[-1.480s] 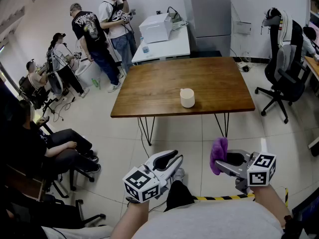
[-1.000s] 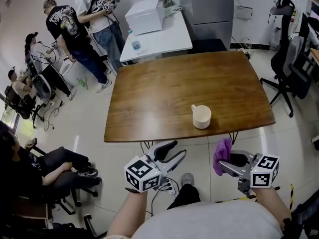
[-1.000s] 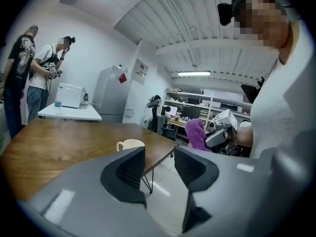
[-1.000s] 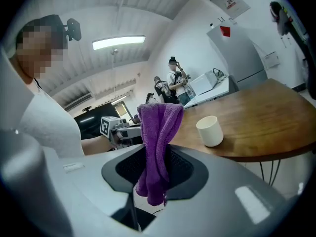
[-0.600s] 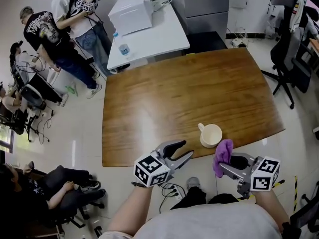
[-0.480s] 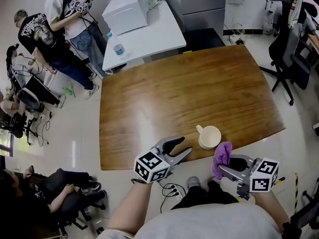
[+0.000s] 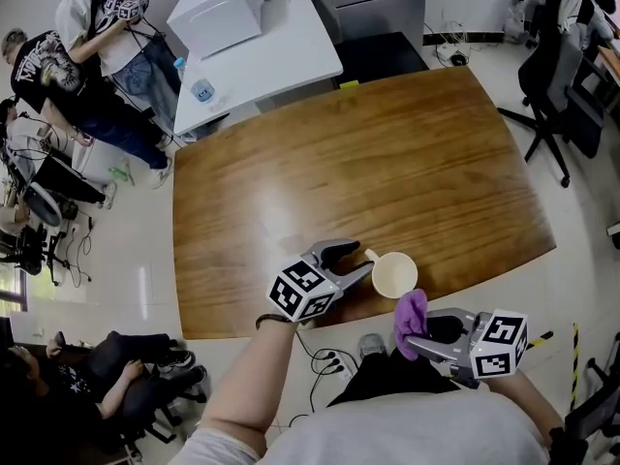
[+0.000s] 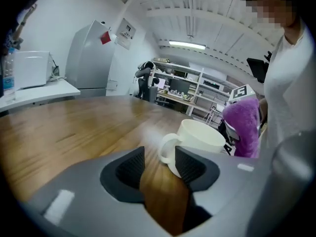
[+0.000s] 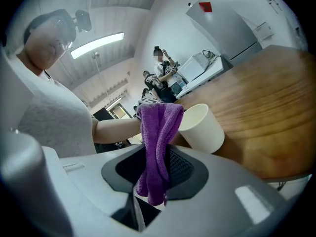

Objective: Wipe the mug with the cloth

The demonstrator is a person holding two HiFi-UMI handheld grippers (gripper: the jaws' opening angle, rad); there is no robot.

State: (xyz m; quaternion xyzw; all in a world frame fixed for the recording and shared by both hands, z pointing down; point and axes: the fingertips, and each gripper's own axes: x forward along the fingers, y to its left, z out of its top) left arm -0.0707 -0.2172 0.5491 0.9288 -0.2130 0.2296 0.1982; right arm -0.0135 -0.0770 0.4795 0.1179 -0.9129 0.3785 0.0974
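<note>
A cream mug (image 7: pixel 394 275) stands upright near the front edge of the brown wooden table (image 7: pixel 387 153), its handle turned to the left. My left gripper (image 7: pixel 355 258) is over the table right beside that handle. In the left gripper view the mug (image 8: pixel 203 135) sits just ahead of the left gripper (image 8: pixel 159 165), whose jaws are opening, with nothing pressed between them. My right gripper (image 7: pixel 413 341) hangs just off the table's front edge below the mug, shut on a purple cloth (image 7: pixel 411 312). In the right gripper view the cloth (image 9: pixel 158 132) dangles in front of the mug (image 9: pixel 203 128).
A white table (image 7: pixel 262 61) with a white box stands behind the wooden one. Several people (image 7: pixel 58 56) stand at the far left, and one sits at the lower left. A black office chair (image 7: pixel 562 76) is at the right.
The view has closed in on the table. Both grippers came forward to the mug; the left one now sits at its handle, the right one still carries the cloth.
</note>
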